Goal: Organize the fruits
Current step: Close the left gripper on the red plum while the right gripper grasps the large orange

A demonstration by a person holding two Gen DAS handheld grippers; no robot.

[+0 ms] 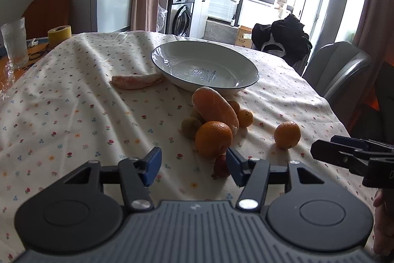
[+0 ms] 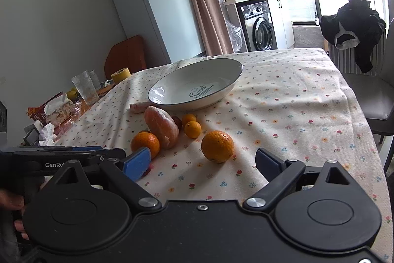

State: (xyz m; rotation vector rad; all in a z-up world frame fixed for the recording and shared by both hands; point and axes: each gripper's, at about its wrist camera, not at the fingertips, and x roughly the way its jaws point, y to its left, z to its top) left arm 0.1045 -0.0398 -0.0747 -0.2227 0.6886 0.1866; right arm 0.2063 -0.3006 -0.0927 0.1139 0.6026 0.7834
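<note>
A white bowl (image 1: 184, 53) (image 2: 172, 88) with a dark rim stands on the flowered tablecloth (image 1: 73, 115). In front of it lies a cluster: a long peeled orange-pink fruit (image 1: 214, 110) (image 2: 163, 130), a kiwi (image 1: 190, 127), two small oranges (image 1: 245, 117) (image 2: 192, 129) and a large orange (image 1: 213, 138) (image 2: 145, 143). My left gripper (image 1: 193, 165) is open just short of that orange, with a strawberry (image 1: 221, 165) beside its right finger. Another orange (image 1: 287, 134) (image 2: 217, 146) sits apart, just beyond my open right gripper (image 2: 202, 164). A second peeled piece (image 1: 136, 81) lies left of the bowl.
A glass (image 1: 14, 46), a yellow tape roll (image 1: 59, 35) and wrappers and tissues (image 2: 56, 112) crowd the table's left end. A grey chair (image 1: 337, 65) and a chair draped with black clothing (image 2: 354, 26) stand at the right and far sides.
</note>
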